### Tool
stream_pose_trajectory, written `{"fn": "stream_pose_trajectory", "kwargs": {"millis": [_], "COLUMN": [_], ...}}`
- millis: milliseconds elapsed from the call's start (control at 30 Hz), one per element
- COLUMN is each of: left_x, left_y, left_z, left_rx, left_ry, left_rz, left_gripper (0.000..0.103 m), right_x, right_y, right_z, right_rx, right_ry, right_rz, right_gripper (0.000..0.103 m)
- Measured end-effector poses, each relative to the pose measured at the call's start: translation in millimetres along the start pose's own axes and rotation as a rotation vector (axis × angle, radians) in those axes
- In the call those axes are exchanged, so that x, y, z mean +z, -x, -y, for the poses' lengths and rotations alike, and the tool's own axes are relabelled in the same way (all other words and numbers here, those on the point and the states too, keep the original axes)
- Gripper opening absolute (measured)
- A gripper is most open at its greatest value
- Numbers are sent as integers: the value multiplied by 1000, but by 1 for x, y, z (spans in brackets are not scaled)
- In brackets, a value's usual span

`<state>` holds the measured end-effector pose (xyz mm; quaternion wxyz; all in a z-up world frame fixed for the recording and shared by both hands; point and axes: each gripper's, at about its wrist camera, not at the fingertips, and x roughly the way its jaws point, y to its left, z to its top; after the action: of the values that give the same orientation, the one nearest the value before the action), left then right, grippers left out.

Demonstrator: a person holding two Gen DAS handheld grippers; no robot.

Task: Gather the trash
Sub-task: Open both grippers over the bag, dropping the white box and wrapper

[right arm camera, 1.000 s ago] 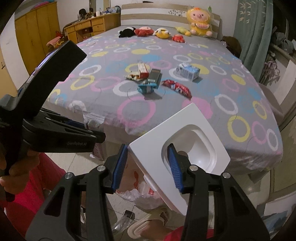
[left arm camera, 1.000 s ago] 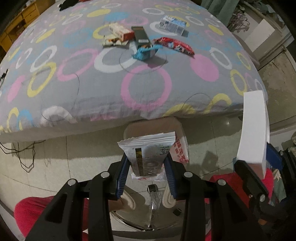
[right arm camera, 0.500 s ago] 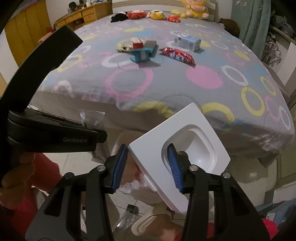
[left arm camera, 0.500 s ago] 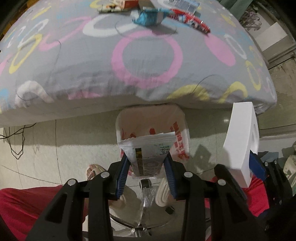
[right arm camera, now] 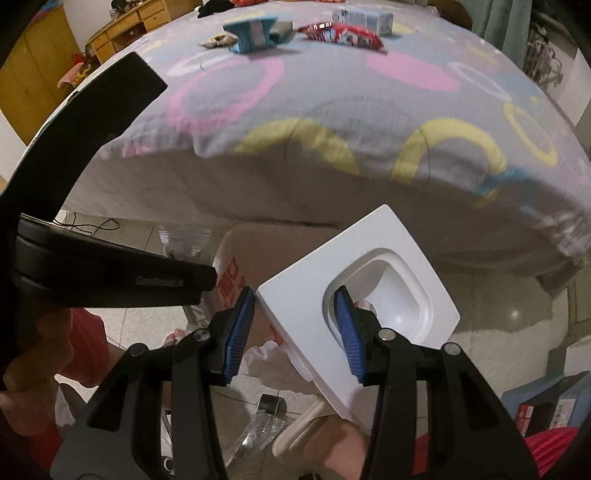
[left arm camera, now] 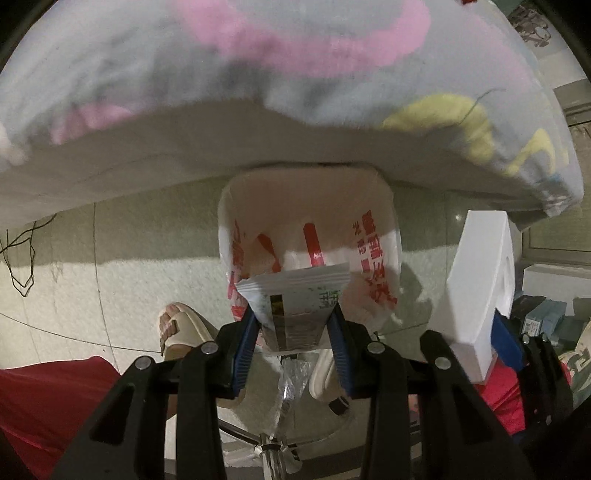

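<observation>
My left gripper is shut on a white and silver snack packet and holds it over the near rim of a bin lined with a white bag with red print on the floor at the foot of the bed. My right gripper is shut on a white moulded tray, which also shows in the left wrist view, to the right of the bin. On the bed lie a red wrapper, a blue carton and a blue-white box.
The bed with its ring-patterned cover overhangs the bin. My legs in red and sandalled feet are just below the grippers. A chair base and a crumpled plastic bottle lie below. Boxes sit at the right, cables at the left.
Both grippers have moved down and forward towards the bin. The bin mouth is now larger and closer, and the packet sits over its near rim. Both grips are unchanged.
</observation>
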<state>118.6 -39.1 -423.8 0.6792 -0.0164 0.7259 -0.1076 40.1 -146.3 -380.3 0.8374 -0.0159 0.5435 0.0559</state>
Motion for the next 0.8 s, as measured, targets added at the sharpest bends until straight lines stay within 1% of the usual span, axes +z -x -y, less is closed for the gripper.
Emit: {"fn": "stream_pose_trajectory", "kwargs": {"millis": [100,333,800], "left_x": [2,8,16], "left_y": [-9,-31,-67], "left_z": [-1,-1,-12], "left_rx": [-11,-10,-13], "left_ry": [10,34,80], "left_rz": [-19,-60,-141], "left_gripper": [37,37,37], "right_x": [-5,-10,-14], "right_y": [-10,-31,-71], "right_z": [2,7,-6], "right_rx": [4,22,41], "right_ry": [-6,-12,29], "right_rz": [-13,-47,-105], "right_gripper": [45,45,45]}}
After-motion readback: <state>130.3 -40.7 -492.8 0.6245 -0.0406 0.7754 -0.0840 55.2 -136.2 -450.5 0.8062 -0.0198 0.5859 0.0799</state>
